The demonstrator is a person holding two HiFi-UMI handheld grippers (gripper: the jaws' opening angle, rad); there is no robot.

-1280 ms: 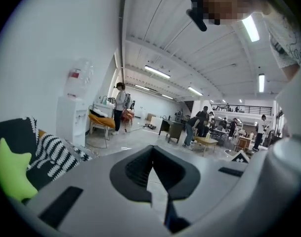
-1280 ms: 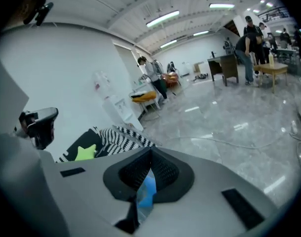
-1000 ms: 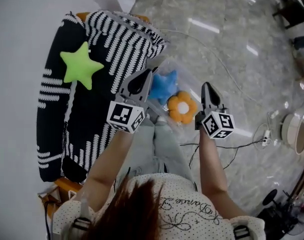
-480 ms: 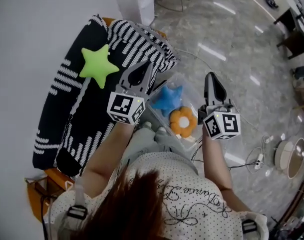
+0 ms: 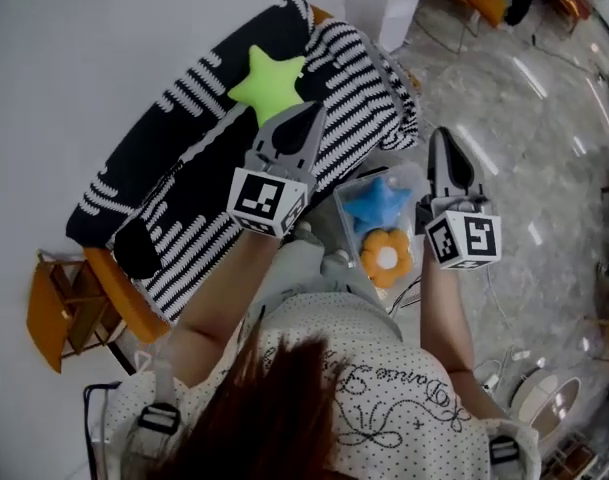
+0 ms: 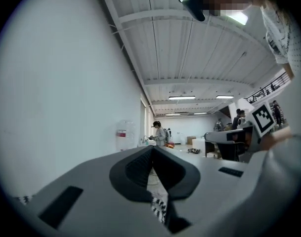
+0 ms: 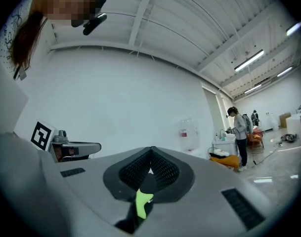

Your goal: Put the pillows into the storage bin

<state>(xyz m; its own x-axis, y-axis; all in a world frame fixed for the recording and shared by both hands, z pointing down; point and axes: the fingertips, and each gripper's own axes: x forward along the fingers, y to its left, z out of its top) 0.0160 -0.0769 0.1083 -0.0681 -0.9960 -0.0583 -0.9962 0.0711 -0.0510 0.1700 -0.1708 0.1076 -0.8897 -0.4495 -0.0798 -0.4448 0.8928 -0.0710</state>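
Your left claw [image 5: 306,118] and your right claw [image 5: 442,138] are both closed with nothing between the jaws. In the left gripper view only a scrap of striped fabric shows below the meeting pads, and in the right gripper view only a sliver of lime green.

Two pillows look finished. The blue star-shaped plush pillow [image 5: 376,205] and the orange flower-shaped plush pillow with a white centre [image 5: 386,259] lie side by side inside the clear plastic storage bin [image 5: 402,176]. The bin stands on the floor between your two claws in the head view.

One pillow is left, as far as you can see. The lime-green star-shaped plush pillow [image 5: 267,81] lies flat on the black-and-white striped knitted throw [image 5: 184,198] that covers the couch, well apart from the bin. No other pillow shows on the throw. By that reckoning you are about two thirds through, with one pick and one drop to go.

Compared with a second ago, both claws have stayed closed and the bin's contents have not changed. The head view has swung, so the green star, then far out at the upper left, now sits near the top centre. Your left claw's tip, which was over the bin's edge, now points at the star and sits just below it in the head view. The height between them cannot be judged.
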